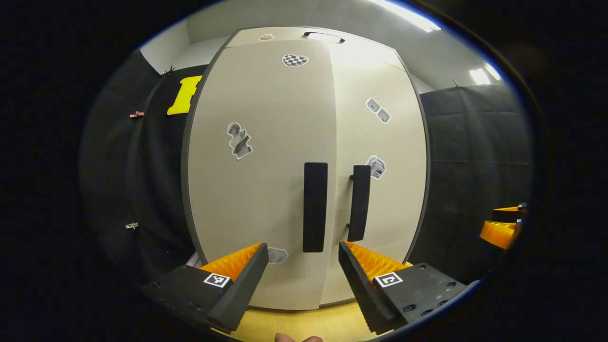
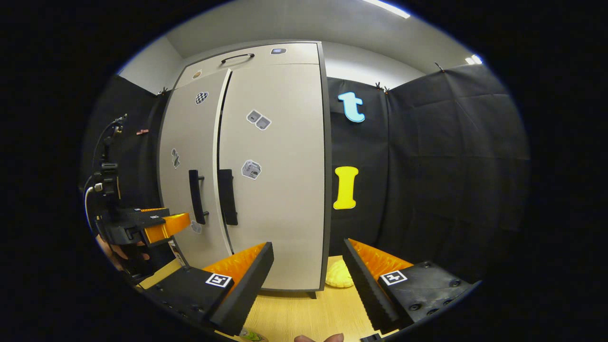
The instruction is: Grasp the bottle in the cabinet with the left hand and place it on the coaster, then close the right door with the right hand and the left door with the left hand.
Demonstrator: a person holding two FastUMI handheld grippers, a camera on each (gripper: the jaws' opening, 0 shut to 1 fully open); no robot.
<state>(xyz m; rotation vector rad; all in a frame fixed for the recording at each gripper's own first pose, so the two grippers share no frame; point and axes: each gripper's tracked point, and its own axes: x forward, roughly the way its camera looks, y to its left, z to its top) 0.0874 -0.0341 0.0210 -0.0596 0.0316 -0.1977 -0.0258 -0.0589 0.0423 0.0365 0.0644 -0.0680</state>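
Both grippers hover empty before the cabinet (image 1: 266, 190), fingers apart.
Left gripper (image 1: 303, 275) faces the 2 door handles (image 1: 315, 206); right gripper (image 2: 308, 275) points at the right door (image 2: 280, 190).

The left tool (image 1: 301, 280) is showing black wedge-shaped finger mounts with square black-and-white markers and round screw holes; the right tool (image 2: 308, 280) is wearing matching markers, ribbed inner faces and screws.

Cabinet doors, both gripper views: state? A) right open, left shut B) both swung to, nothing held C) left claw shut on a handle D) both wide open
B: both cabinet doors sit swung to, and the left claw and right claw hang open, holding nothing.
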